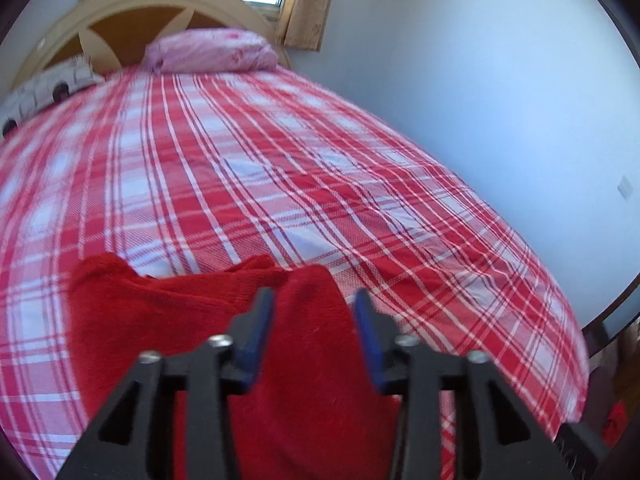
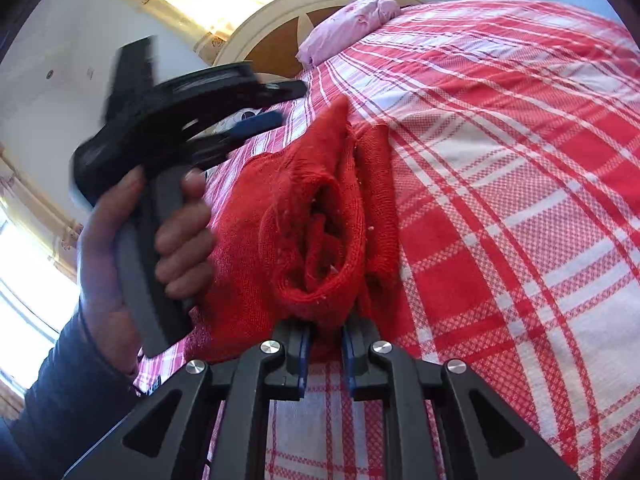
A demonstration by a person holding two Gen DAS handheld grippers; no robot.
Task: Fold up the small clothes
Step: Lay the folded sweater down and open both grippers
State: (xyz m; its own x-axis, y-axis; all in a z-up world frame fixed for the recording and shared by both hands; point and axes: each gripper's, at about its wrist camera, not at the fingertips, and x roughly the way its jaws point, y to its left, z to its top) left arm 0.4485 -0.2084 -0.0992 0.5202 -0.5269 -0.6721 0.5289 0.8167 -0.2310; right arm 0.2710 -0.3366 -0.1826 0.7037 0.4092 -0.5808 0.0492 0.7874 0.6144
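Note:
A red knitted garment point(image 1: 180, 312) lies bunched on the red-and-white plaid bed sheet point(image 1: 280, 160). In the left wrist view my left gripper point(image 1: 314, 294) is open, its blue pads point(image 1: 256, 332) standing apart on either side of a fold of the red cloth without pressing it. In the right wrist view the garment point(image 2: 320, 220) is folded into a thick roll, and my right gripper point(image 2: 326, 334) is shut on its near edge. The left gripper point(image 2: 276, 106) shows there too, blurred, held in a person's hand point(image 2: 180, 232) above the garment's left side.
A pink pillow point(image 1: 212, 50) and a white patterned pillow point(image 1: 44, 88) lie at the head of the bed by the curved headboard point(image 1: 132, 8). A pale wall point(image 1: 480, 80) runs along the bed's right side. The plaid sheet point(image 2: 500, 160) stretches wide beyond the garment.

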